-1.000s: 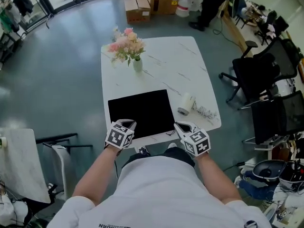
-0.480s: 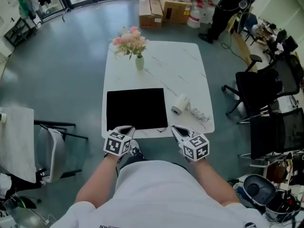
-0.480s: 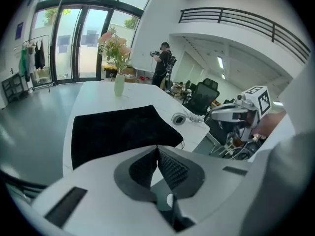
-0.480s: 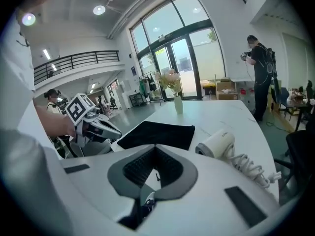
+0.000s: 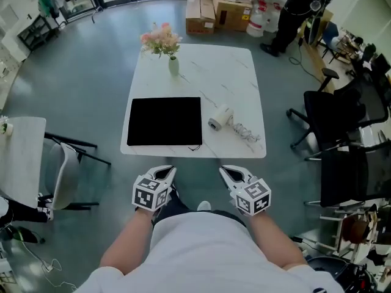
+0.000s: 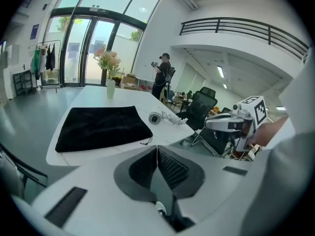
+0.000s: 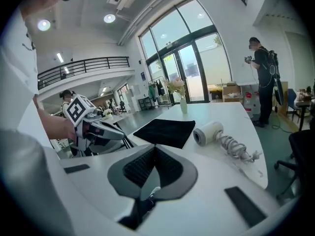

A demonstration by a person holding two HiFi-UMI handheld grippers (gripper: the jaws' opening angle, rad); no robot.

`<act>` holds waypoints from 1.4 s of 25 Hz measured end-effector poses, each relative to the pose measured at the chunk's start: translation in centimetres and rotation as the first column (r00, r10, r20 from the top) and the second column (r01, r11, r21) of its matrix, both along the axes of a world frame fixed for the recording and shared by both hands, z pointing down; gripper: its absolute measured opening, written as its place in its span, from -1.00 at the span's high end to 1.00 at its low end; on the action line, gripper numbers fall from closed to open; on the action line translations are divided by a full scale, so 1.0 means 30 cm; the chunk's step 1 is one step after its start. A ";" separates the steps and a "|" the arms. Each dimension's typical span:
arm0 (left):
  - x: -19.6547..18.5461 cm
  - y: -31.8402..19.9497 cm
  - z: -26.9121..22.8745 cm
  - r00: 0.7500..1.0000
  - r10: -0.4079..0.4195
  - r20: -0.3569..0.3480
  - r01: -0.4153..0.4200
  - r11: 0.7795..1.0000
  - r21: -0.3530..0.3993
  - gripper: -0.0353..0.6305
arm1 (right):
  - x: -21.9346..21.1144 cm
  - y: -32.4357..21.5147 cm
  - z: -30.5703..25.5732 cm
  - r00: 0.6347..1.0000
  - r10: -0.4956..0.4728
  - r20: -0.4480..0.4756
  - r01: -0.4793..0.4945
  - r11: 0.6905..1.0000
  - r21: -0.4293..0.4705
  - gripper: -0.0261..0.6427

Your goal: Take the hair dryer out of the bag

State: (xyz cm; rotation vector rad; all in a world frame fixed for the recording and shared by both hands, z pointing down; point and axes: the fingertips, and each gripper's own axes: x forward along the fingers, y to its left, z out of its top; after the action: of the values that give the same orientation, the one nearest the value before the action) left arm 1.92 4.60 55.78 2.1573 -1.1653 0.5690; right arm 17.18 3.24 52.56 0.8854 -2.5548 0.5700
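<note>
A flat black drawstring bag (image 5: 165, 121) lies on the near left part of the white table (image 5: 232, 78). The white hair dryer (image 5: 220, 117) lies on its side to the bag's right, outside it, its coiled cord (image 5: 245, 131) trailing toward the table's right edge. Both grippers hang off the table, on my side of its front edge. My left gripper (image 5: 168, 173) is shut and empty; my right gripper (image 5: 226, 171) is shut and empty. In the left gripper view the bag (image 6: 101, 126) and the dryer (image 6: 156, 117) lie ahead; in the right gripper view the dryer (image 7: 207, 132) lies beside the bag (image 7: 166, 131).
A vase of pink flowers (image 5: 162, 44) stands at the table's far left. Black office chairs (image 5: 333, 118) crowd the right side. A white chair and side table (image 5: 24, 166) are at left. Cardboard boxes (image 5: 227, 8) and a standing person (image 5: 293, 8) are beyond the table.
Both grippers have drawn back from the table's front edge toward my body, still shut. The view has pulled away, so the table looks farther off. The bag and dryer lie where they were.
</note>
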 end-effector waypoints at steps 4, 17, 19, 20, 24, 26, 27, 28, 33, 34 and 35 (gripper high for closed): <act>0.022 0.122 -0.015 0.999 -0.029 0.020 0.029 1.000 -0.004 0.84 | 0.024 0.081 -0.003 1.000 -0.024 -0.010 0.025 1.000 0.001 0.88; -0.031 0.182 -0.134 0.992 -0.058 -0.110 0.057 0.998 -0.011 0.84 | -0.028 0.186 -0.090 0.998 -0.004 0.069 0.006 1.000 -0.026 0.88; -0.040 0.191 -0.159 0.997 -0.007 -0.083 0.008 1.000 0.013 0.84 | -0.047 0.192 -0.095 0.999 0.009 0.052 -0.007 1.000 -0.022 0.88; -0.046 0.195 -0.172 0.997 0.015 -0.076 -0.013 1.000 0.026 0.84 | -0.058 0.195 -0.097 0.999 0.014 0.045 -0.013 1.000 -0.019 0.88; -0.081 0.204 -0.199 0.994 0.057 -0.089 -0.053 0.998 0.044 0.84 | -0.109 0.208 -0.106 0.999 0.042 0.031 -0.041 0.999 -0.012 0.88; -0.096 0.210 -0.202 0.993 0.071 -0.093 -0.068 0.997 0.044 0.84 | -0.130 0.224 -0.110 0.998 0.051 0.028 -0.051 0.999 -0.012 0.88; -0.105 0.211 -0.203 0.993 0.078 -0.090 -0.074 0.996 0.047 0.84 | -0.140 0.231 -0.110 0.998 0.053 0.024 -0.053 0.999 -0.011 0.88; -0.116 0.212 -0.205 0.993 0.083 -0.086 -0.079 0.996 0.051 0.84 | -0.151 0.235 -0.107 0.998 0.056 0.022 -0.056 0.998 -0.010 0.88; -0.162 0.211 -0.215 0.992 0.107 -0.071 -0.102 0.993 0.067 0.84 | -0.187 0.239 -0.099 0.996 0.089 0.019 -0.089 0.996 -0.013 0.88; -0.171 0.210 -0.215 0.992 0.109 -0.066 -0.104 0.992 0.068 0.84 | -0.192 0.237 -0.100 0.995 0.096 0.019 -0.095 0.995 -0.012 0.88; -0.179 0.209 -0.214 0.992 0.109 -0.061 -0.105 0.992 0.068 0.84 | -0.197 0.236 -0.100 0.995 0.100 0.019 -0.100 0.995 -0.010 0.88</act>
State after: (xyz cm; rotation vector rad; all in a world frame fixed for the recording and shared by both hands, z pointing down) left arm -3.47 10.86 49.36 2.2874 -1.0515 0.5101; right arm 11.26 10.31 49.55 1.0143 -2.5337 0.6224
